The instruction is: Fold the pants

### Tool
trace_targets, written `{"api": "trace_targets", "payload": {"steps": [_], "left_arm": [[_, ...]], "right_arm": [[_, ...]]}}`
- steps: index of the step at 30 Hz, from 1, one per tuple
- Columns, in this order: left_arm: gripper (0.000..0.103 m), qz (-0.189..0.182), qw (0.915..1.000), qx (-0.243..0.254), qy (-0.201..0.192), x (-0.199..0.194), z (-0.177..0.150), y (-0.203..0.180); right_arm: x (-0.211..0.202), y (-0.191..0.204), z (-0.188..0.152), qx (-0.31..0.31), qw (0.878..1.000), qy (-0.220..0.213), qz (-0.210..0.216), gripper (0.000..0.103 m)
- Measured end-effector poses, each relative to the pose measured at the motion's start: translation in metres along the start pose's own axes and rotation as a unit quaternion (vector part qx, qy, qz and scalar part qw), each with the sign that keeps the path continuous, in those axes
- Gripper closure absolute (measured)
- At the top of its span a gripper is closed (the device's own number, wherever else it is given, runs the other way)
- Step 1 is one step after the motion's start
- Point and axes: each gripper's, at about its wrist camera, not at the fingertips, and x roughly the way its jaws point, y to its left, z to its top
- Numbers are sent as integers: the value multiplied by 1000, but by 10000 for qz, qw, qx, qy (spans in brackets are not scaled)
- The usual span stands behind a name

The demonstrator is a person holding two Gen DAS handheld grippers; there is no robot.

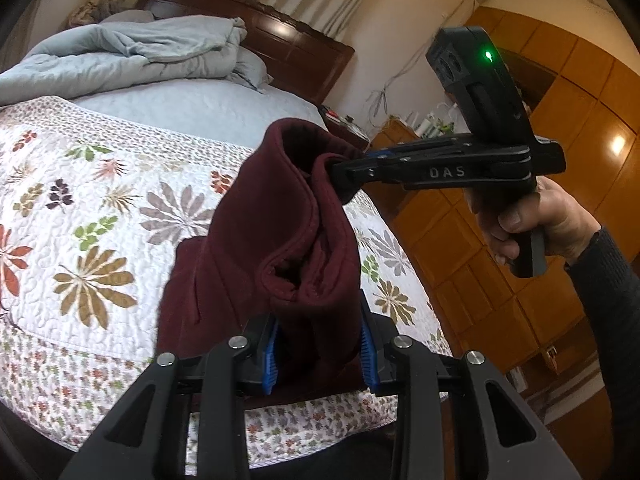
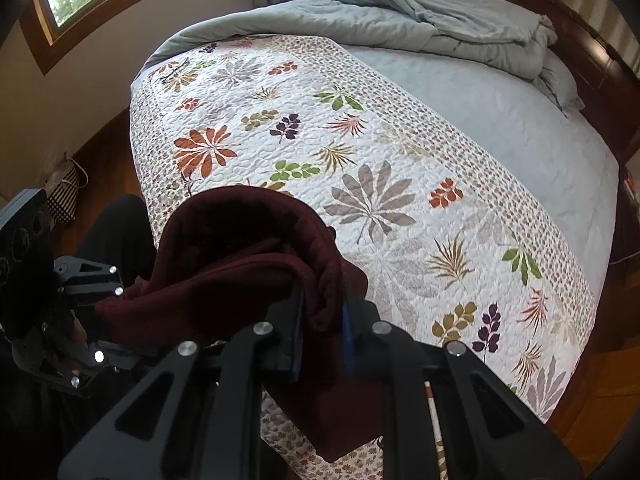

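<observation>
**Maroon pants lifted over the bed, one gripper at each end of the edge**

A wide bed (image 2: 500, 128) fills the room, its near half covered by a floral quilt (image 2: 360, 160) that lies flat and bare, the likely surface for laying out and folding the garment. At the far end, against the dark headboard (image 1: 288, 44), a crumpled pale-blue duvet (image 1: 132, 52) sits well apart from the work. The quilt's near edge hangs over the side of the bed close to the person, and wooden wall panels (image 1: 540, 184) close in on the right, so the free room for moving lies out over the quilt, toward the far and left side.

The maroon pants (image 1: 256, 240) are held up above the near edge of the quilt, the cloth bunched and drooping between two grips rather than spread flat. This looks like a lift to shake out or re-lay the fabric before a fold.

The left gripper (image 1: 320, 354) has its blue-padded fingers (image 1: 272, 354) closed partway around a thick wad of the cloth. The right gripper (image 2: 322, 336), held in the person's hand (image 1: 532, 224), is clamped narrowly on a rolled hem at the far end of the bundle.
</observation>
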Motion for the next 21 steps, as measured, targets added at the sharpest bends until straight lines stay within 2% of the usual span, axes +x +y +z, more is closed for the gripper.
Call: {"api": "trace_targets", "payload": {"steps": [11,21], "left_arm": [[71,-132,9988,360,320,44,-17,-33],[71,-161,9954,593,735,92,-39,-54]], "right_arm": [[3,-35,-50,344,9993,-153,62,89],[24,-70,-99,730,9971,-142,178,89]]}}
